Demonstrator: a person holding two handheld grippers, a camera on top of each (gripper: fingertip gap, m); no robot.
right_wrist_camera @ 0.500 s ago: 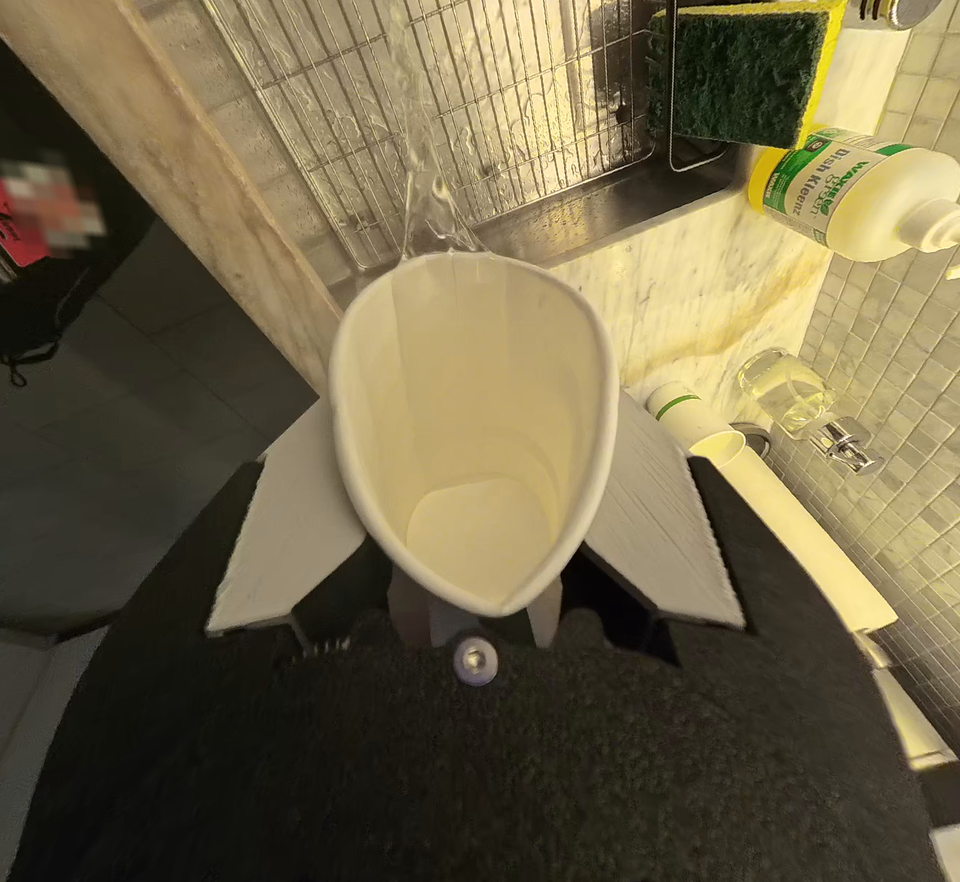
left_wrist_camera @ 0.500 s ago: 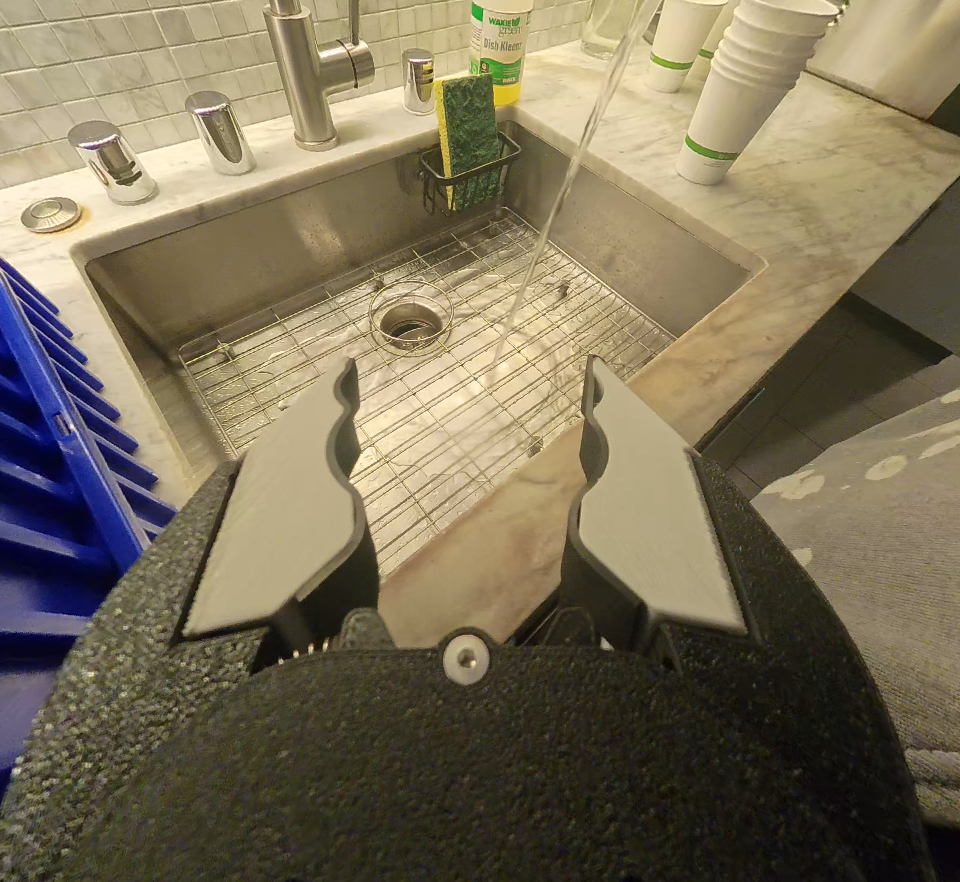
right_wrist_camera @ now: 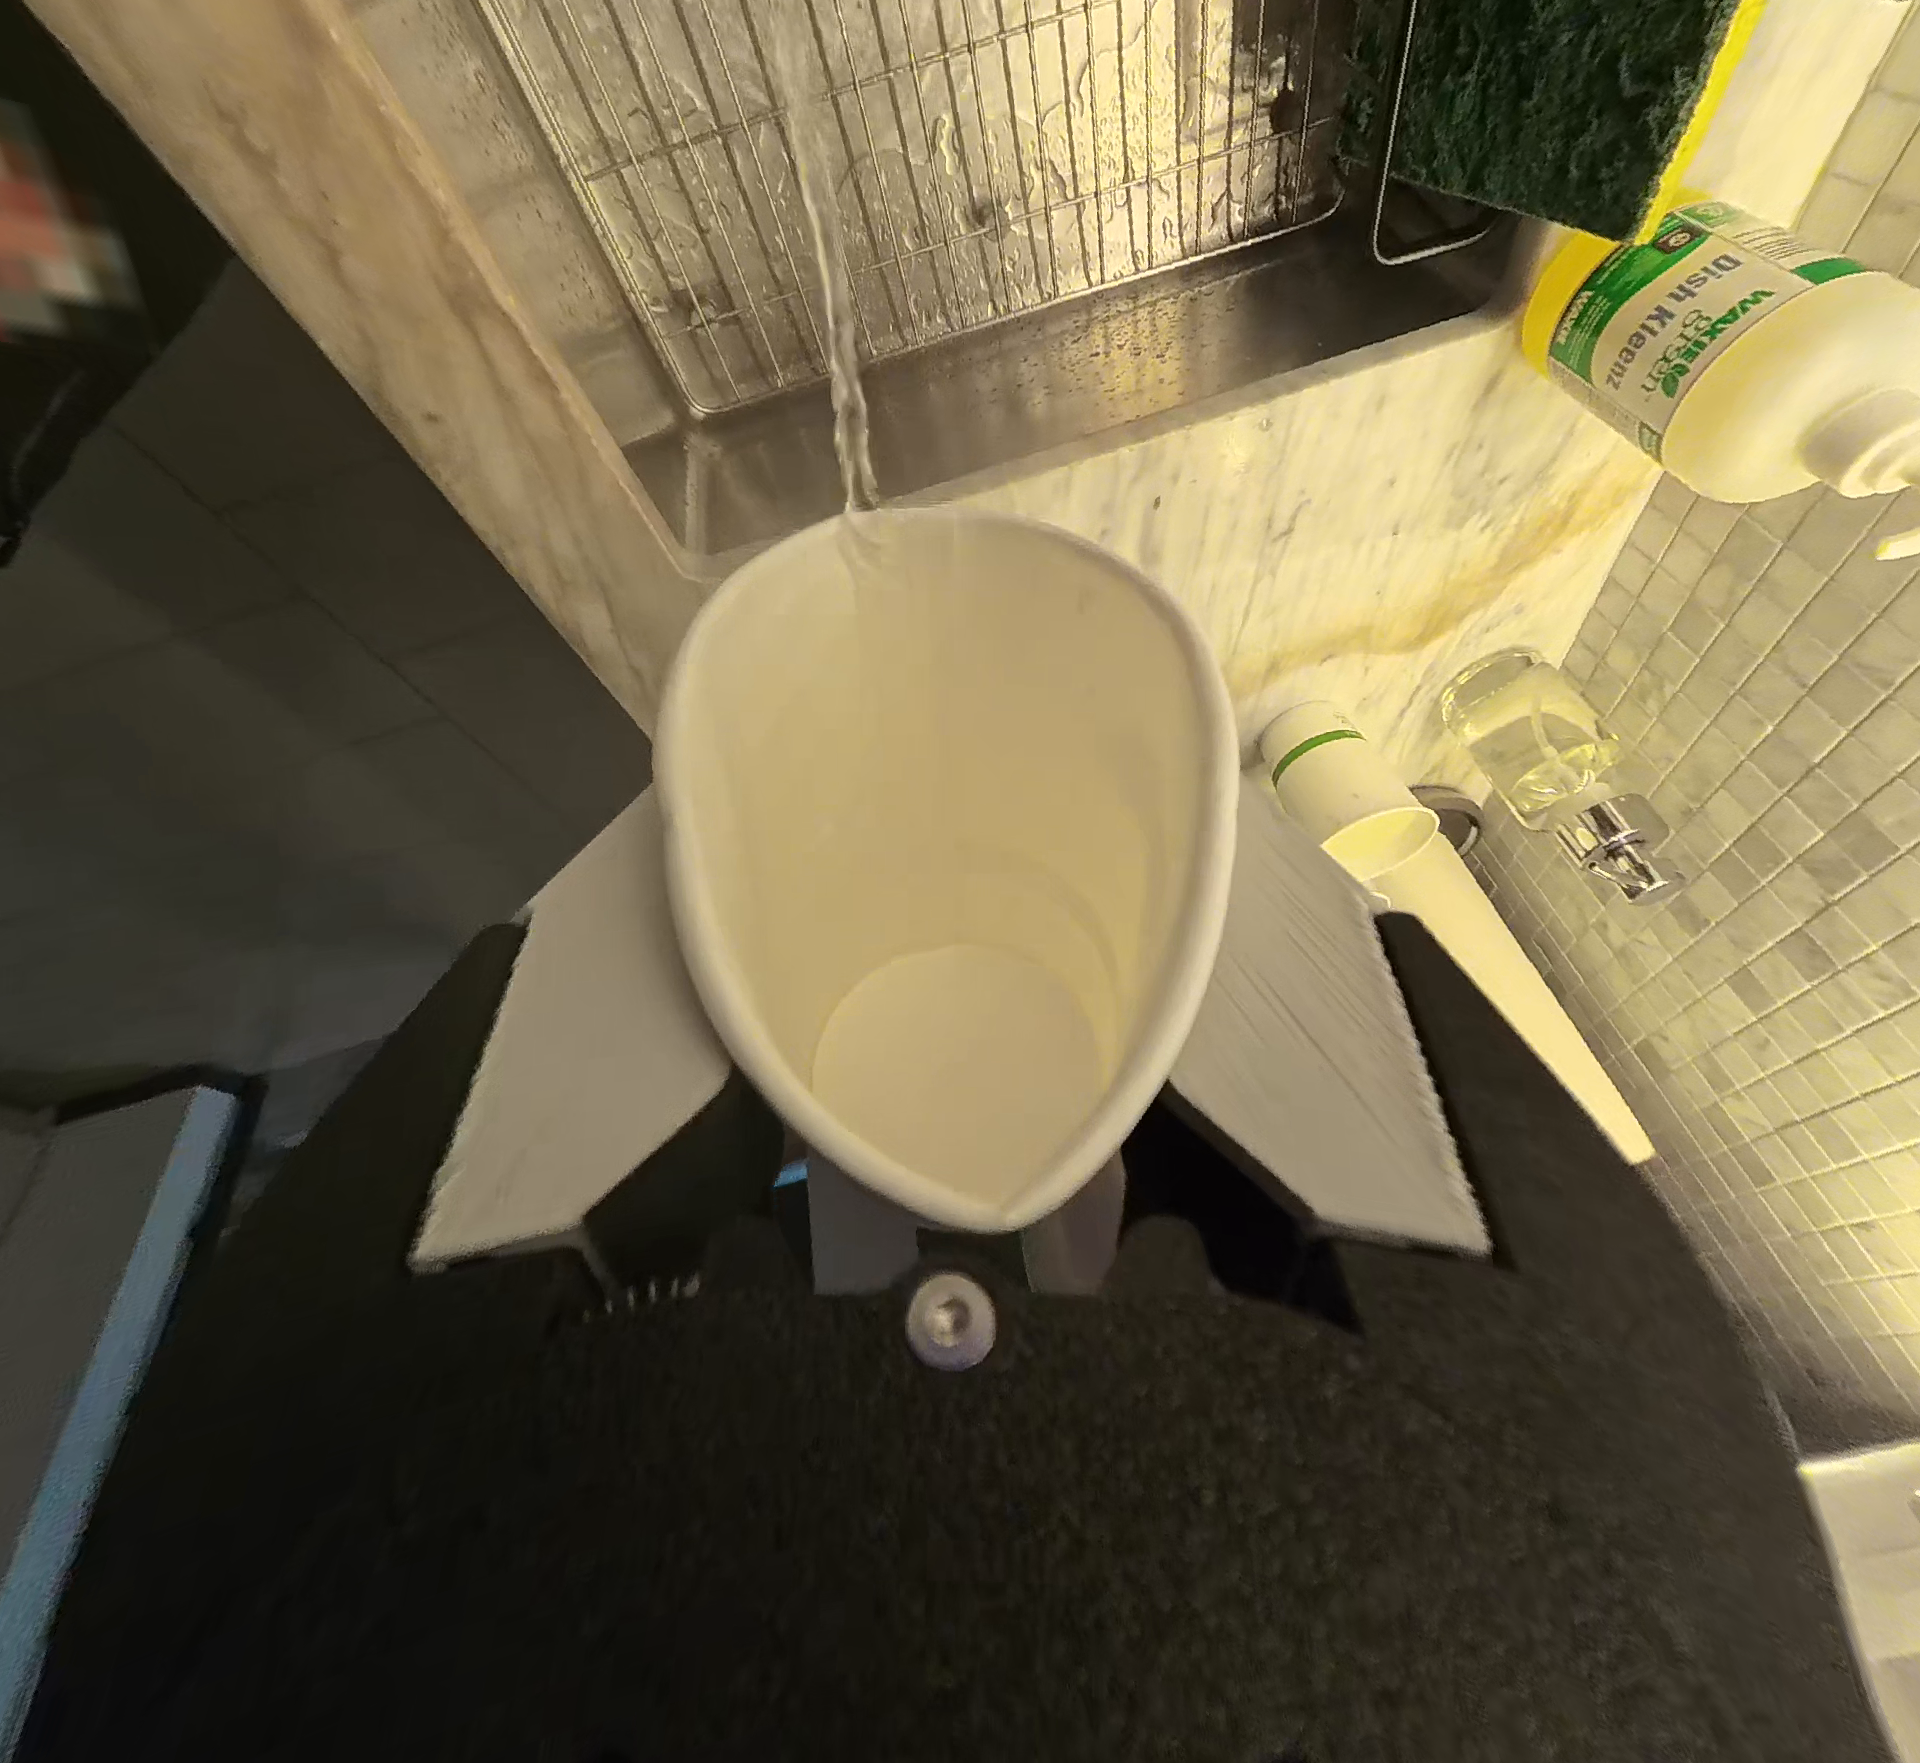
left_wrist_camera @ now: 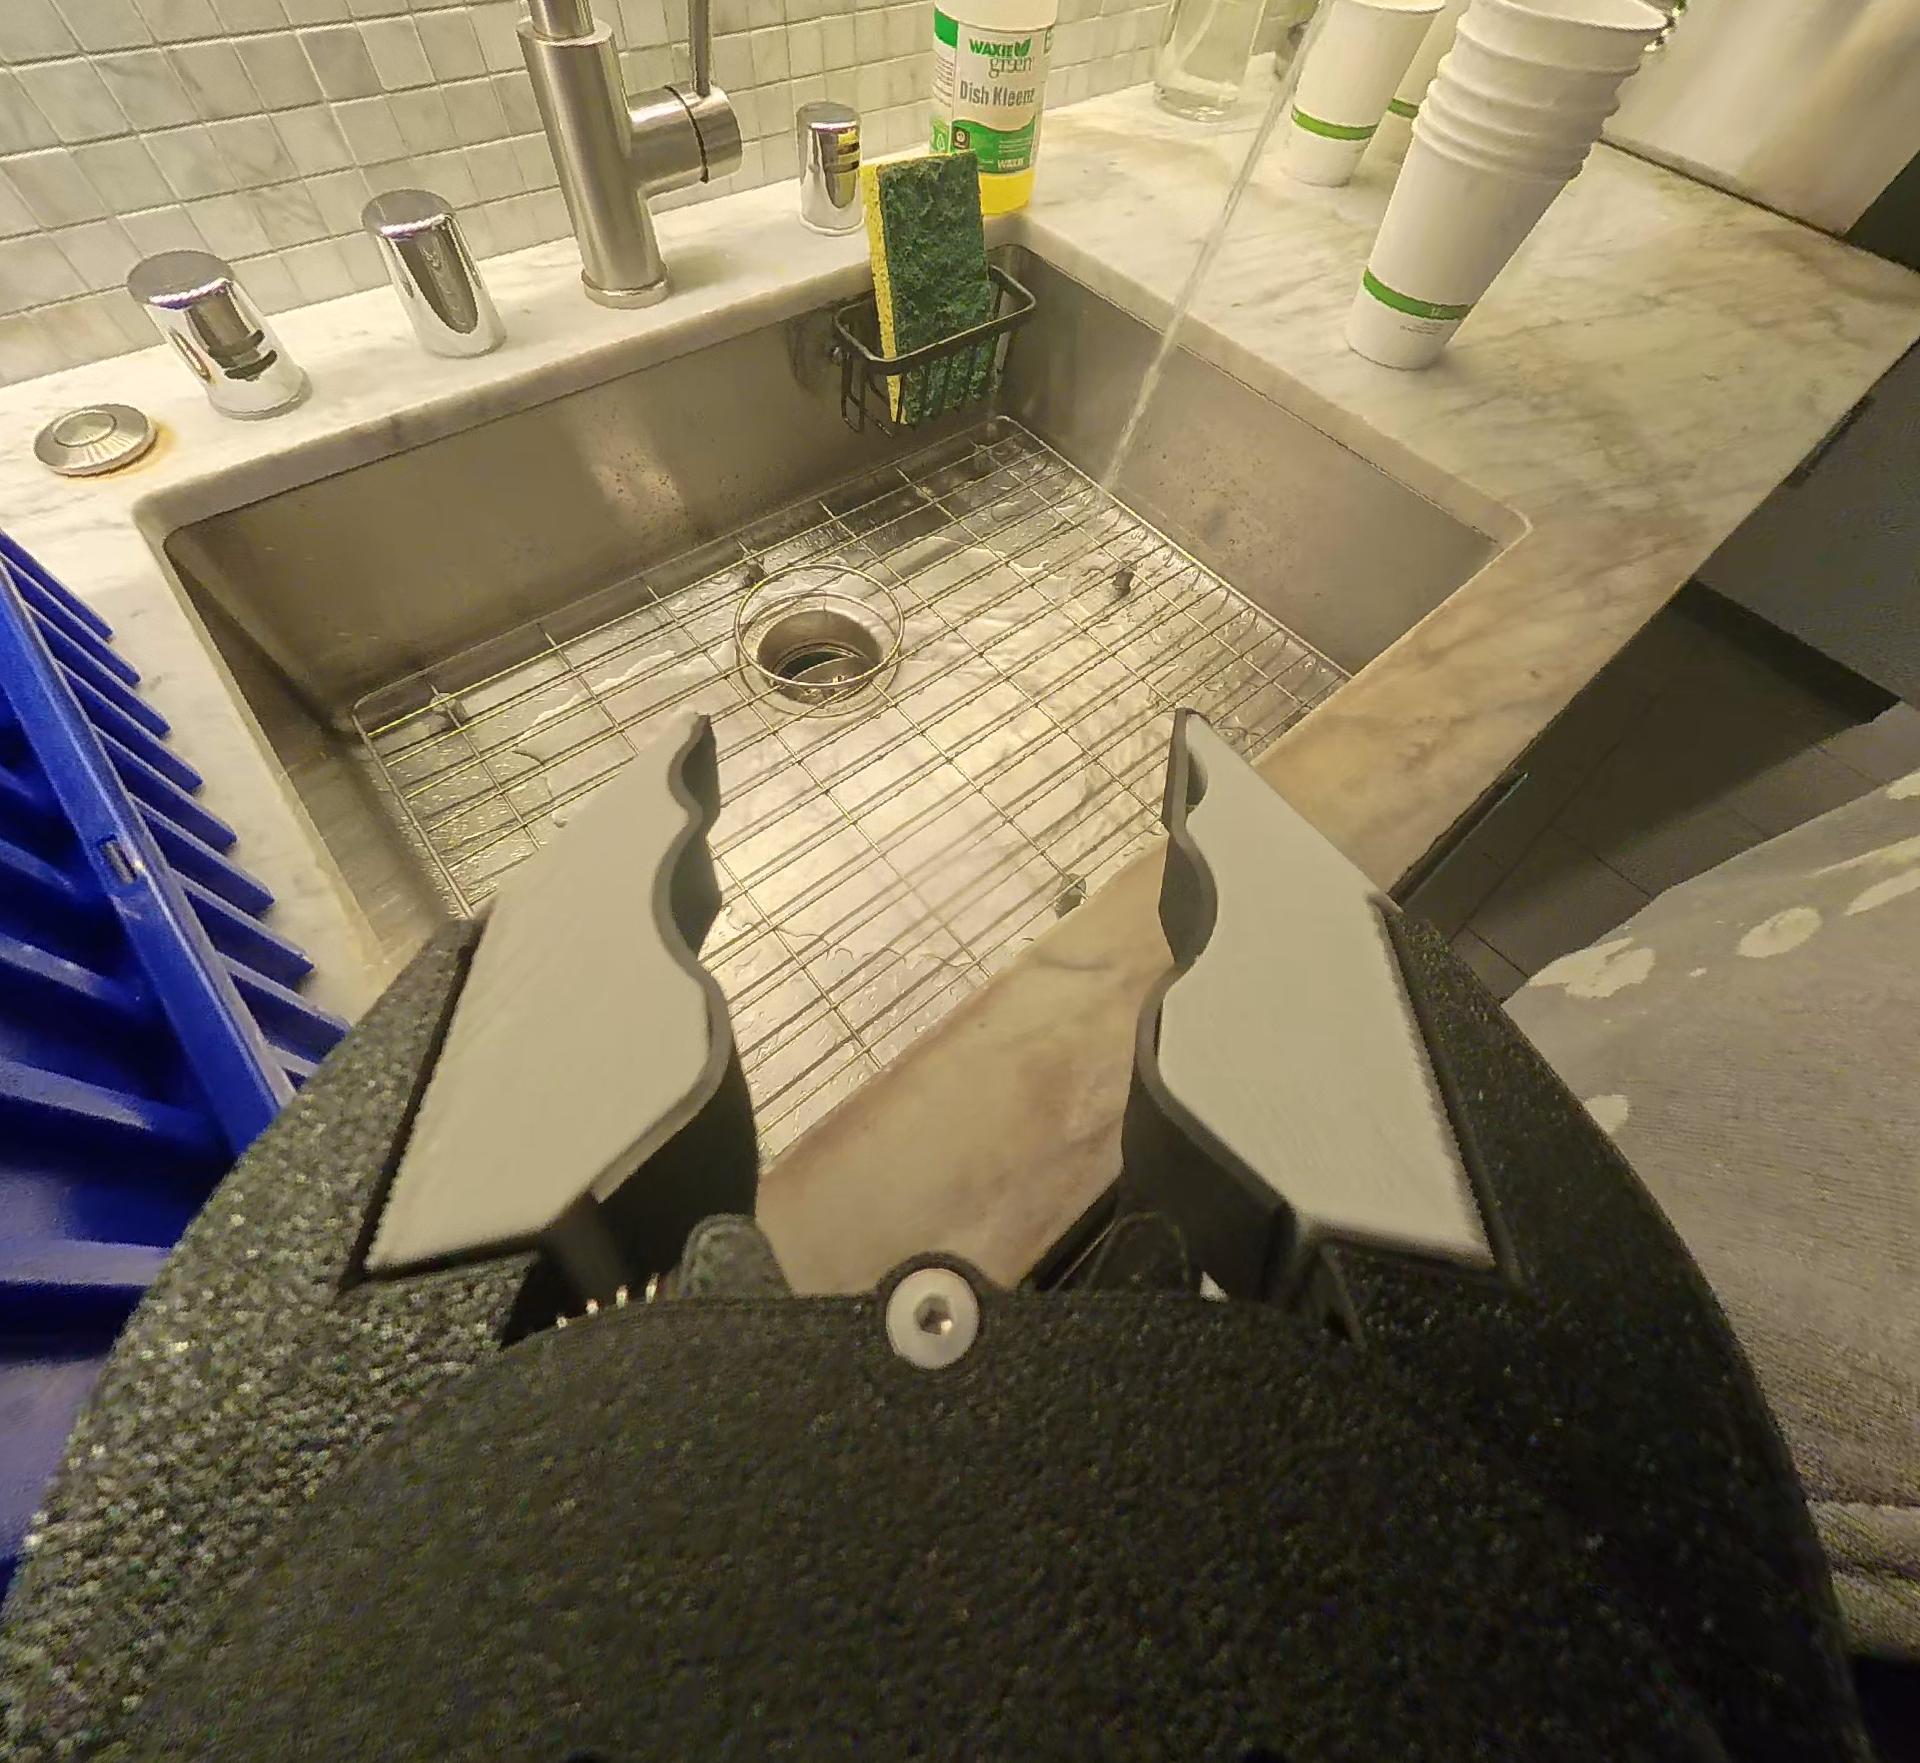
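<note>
Water [right_wrist_camera: 844, 383] now runs thinner from the paper cup [right_wrist_camera: 951, 882], and its landing spot has moved toward the sink's [left_wrist_camera: 1299, 508] back right corner. Right gripper [right_wrist_camera: 951, 892] squeezes the white cup so its rim is bent into an egg shape. The cup is tipped over the sink's right edge, and the stream falls onto the wire rack [left_wrist_camera: 935, 778]. Left gripper [left_wrist_camera: 940, 757] hangs over the sink's front edge, with its fingers [left_wrist_camera: 582, 1007] spread wide and nothing between them. A green sponge [left_wrist_camera: 930, 279] stands in a black holder at the sink's back wall. A stack of cups [left_wrist_camera: 1486, 175] stands on the counter's right side.
</note>
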